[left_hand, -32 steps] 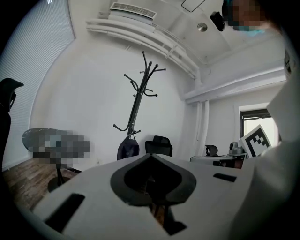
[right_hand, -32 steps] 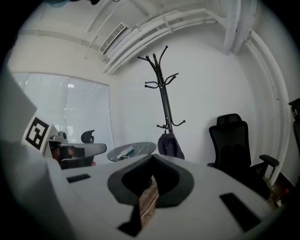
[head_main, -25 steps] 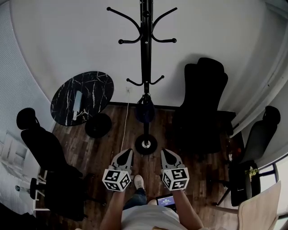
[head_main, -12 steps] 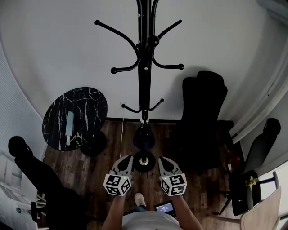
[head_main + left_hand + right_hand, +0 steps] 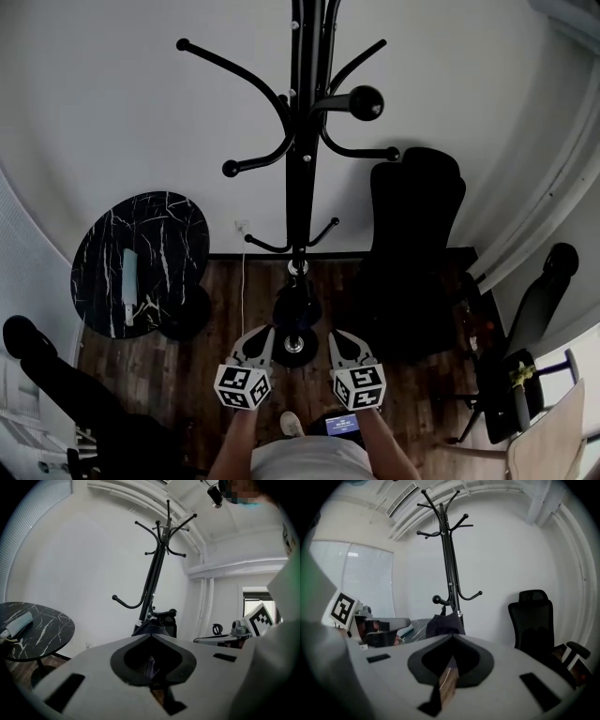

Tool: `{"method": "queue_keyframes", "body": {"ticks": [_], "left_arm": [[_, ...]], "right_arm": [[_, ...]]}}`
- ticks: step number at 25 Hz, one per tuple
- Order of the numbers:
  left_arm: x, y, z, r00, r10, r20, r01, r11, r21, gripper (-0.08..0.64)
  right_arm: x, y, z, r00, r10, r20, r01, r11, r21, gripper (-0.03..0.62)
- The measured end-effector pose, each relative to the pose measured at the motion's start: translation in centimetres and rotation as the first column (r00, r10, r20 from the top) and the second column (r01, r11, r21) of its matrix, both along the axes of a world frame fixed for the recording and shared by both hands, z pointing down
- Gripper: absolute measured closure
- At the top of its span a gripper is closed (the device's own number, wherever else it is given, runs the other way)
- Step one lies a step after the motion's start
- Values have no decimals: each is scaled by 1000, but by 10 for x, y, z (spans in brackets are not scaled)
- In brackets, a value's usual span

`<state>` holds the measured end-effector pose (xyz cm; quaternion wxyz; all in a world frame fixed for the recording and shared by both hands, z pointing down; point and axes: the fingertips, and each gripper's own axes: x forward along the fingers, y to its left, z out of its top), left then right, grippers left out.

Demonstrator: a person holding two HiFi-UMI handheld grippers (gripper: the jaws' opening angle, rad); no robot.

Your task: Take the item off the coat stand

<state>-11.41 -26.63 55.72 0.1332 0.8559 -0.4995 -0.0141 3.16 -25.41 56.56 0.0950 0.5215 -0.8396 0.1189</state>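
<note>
A black coat stand rises in front of me against the white wall. A dark bag-like item hangs from one of its low hooks, just above the round base. My left gripper and right gripper are held side by side on either side of the base, short of the item, both shut and empty. In the left gripper view the item shows just over the shut gripper. The right gripper view has the item beyond its shut gripper.
A round black marble table with a pale oblong object stands at the left. A black office chair is right of the stand, with further chairs at the far right and lower left. A white cable runs down the wall.
The view has closed in on the stand, which now looms larger and higher. Both grippers have come nearer to its base and the hanging item, still shut.
</note>
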Motion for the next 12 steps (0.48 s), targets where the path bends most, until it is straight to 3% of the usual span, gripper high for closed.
{"method": "queue_keyframes", "body": {"ticks": [12], "left_arm": [[6,-13,11,999,26,37,-26,1000,0,538]], "right_arm": [[-7,-15,13,1000,-26,2,26,999,-24,580]]}}
